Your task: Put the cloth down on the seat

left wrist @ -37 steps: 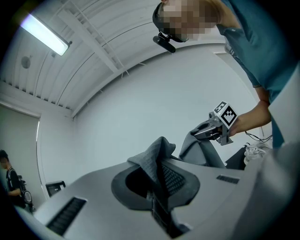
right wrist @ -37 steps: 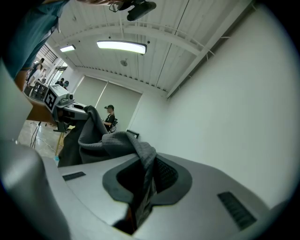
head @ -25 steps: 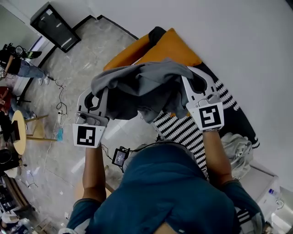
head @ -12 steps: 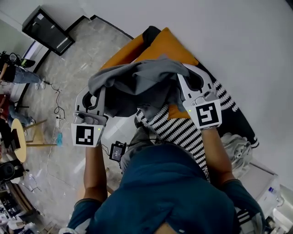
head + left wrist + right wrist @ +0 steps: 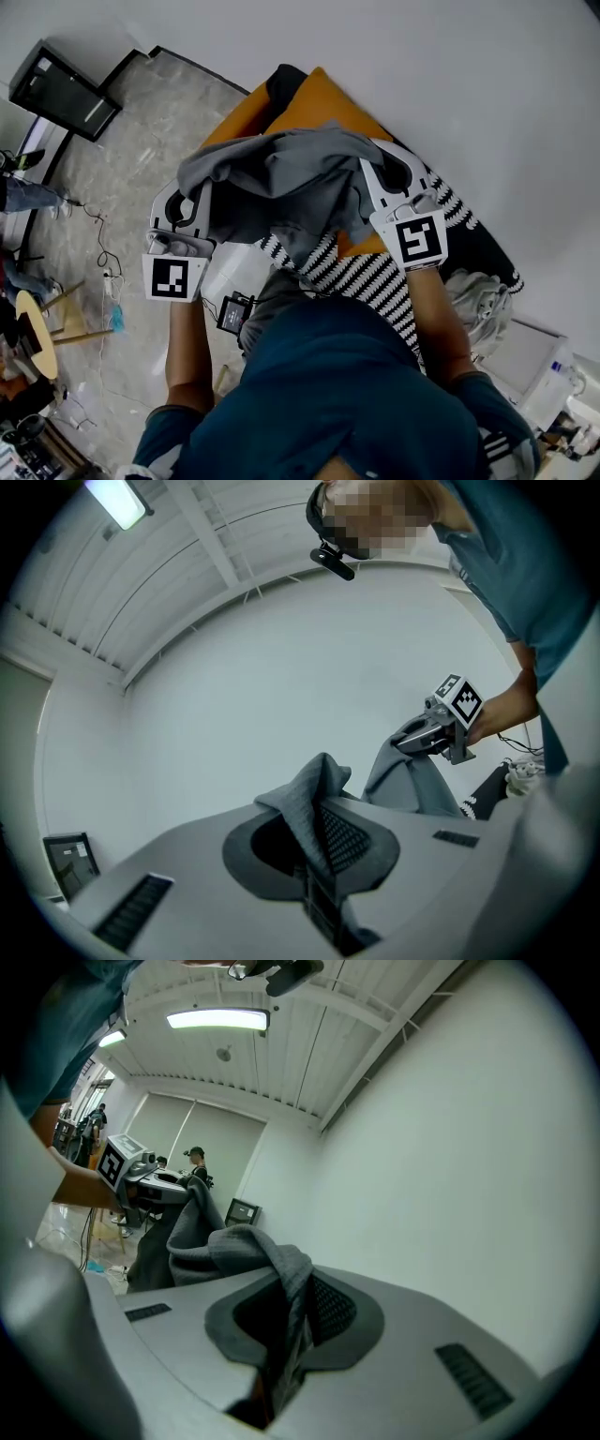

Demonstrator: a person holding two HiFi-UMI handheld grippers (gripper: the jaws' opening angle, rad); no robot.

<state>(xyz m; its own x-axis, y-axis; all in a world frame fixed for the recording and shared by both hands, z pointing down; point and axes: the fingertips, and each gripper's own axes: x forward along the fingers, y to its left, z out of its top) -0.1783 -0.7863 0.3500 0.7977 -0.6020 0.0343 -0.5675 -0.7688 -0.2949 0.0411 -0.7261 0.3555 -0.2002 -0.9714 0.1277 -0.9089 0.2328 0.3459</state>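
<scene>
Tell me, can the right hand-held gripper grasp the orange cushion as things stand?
Probably not: the right hand-held gripper is shut on the grey cloth, which hangs over part of the orange cushion. It would have to release the cloth first.

No legible text, brand, number or label is found in any view. Only coded signs are seen: one black-and-white square marker pattern (image 5: 170, 278) is carried on the white cube of the left gripper (image 5: 314, 855), and a second black-and-white square marker pattern (image 5: 417, 241) on the white cube of the right gripper (image 5: 286, 1335). No letters or digits are contained in either. The black flat screen (image 5: 61, 91) on the floor is dark, and nothing can be read on it.
</scene>
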